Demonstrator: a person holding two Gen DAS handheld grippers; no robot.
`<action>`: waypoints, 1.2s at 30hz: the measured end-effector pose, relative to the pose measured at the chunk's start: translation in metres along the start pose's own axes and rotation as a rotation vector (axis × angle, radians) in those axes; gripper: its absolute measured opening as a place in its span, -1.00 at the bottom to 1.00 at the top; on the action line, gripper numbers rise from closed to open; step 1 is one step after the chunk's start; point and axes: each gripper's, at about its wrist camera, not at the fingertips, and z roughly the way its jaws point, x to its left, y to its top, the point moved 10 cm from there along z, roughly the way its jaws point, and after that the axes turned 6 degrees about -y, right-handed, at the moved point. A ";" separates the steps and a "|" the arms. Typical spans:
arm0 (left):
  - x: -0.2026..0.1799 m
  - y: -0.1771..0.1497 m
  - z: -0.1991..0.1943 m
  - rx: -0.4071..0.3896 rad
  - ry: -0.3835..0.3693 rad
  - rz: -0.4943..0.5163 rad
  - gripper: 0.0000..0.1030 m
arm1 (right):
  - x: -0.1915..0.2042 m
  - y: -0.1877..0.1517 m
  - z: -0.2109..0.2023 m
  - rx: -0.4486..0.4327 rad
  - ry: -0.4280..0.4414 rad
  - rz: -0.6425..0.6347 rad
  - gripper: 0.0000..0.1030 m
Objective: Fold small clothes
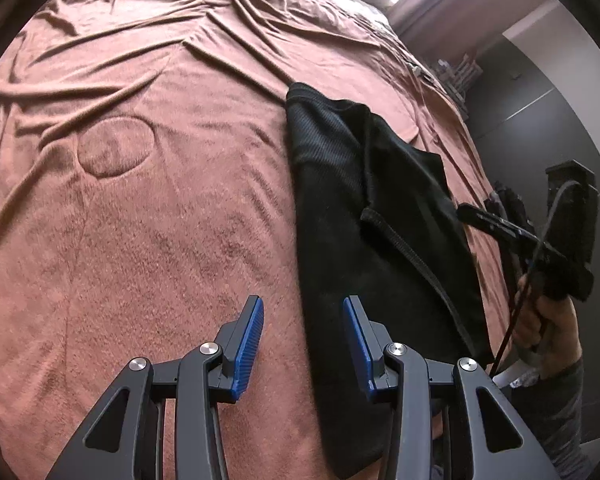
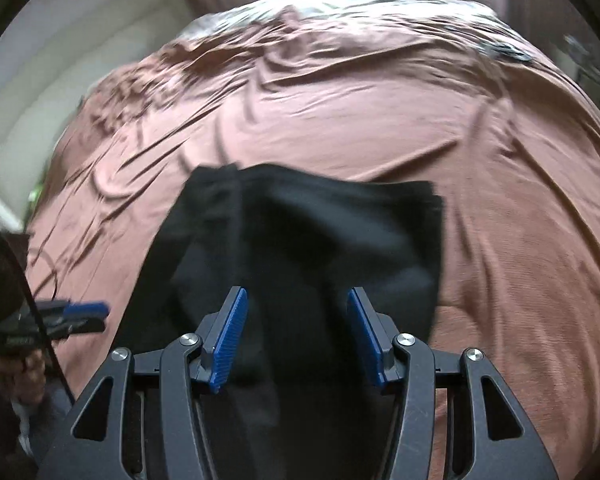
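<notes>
A partly folded black garment (image 1: 364,216) lies on a brown bedspread (image 1: 140,220). Both the left gripper (image 1: 303,332) and right gripper (image 2: 296,330) hover wide-fingered (empty); the next fold probably needs an edge pinched.

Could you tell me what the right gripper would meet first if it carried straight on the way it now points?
Most likely the black garment: the right gripper is open, and the cloth fills the view between and beyond its fingers. Depth is unclear in this blurred view.

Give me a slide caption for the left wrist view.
Open left hand-held gripper hovers at the edge of a black garment lying on a brown blanket.
</notes>
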 end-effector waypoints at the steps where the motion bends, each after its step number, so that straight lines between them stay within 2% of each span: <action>1: 0.001 -0.001 -0.001 -0.002 0.000 -0.004 -0.17 | 0.007 -0.001 0.001 0.007 0.006 -0.027 -0.03; 6: 0.000 -0.001 -0.005 -0.016 -0.013 -0.008 -0.17 | 0.030 -0.006 0.006 0.021 0.024 -0.118 -0.03; 12: 0.006 -0.001 -0.014 -0.035 -0.017 -0.021 -0.17 | 0.049 -0.012 0.028 0.070 0.050 -0.166 -0.03; 16: 0.013 -0.002 -0.018 -0.044 -0.017 -0.034 -0.17 | 0.054 -0.012 0.048 0.104 0.014 -0.208 0.00; 20: 0.019 -0.004 -0.019 -0.049 -0.018 -0.054 -0.17 | 0.057 -0.008 0.057 0.075 -0.058 -0.283 0.01; 22: 0.021 -0.006 -0.018 -0.047 -0.013 -0.058 -0.17 | 0.058 -0.008 0.058 0.067 -0.097 -0.304 -0.10; 24: 0.023 -0.008 -0.018 -0.044 -0.012 -0.063 -0.17 | 0.060 -0.006 0.059 0.060 -0.139 -0.312 -0.53; 25: 0.023 -0.008 -0.018 -0.043 -0.010 -0.064 -0.17 | 0.058 -0.004 0.058 0.059 -0.147 -0.300 -0.68; 26: 0.023 -0.008 -0.018 -0.043 -0.009 -0.064 -0.17 | 0.054 -0.002 0.054 0.055 -0.150 -0.279 -0.91; 28: 0.021 -0.008 -0.020 -0.046 -0.006 -0.056 -0.17 | 0.046 0.005 0.048 0.028 -0.158 -0.230 -0.93; 33: 0.016 -0.005 -0.020 -0.051 0.003 -0.040 -0.17 | -0.006 0.015 0.035 0.010 -0.183 -0.038 -0.93; 36: 0.016 -0.006 -0.019 -0.050 0.007 -0.040 -0.17 | -0.036 0.017 0.027 0.001 -0.145 0.108 -0.87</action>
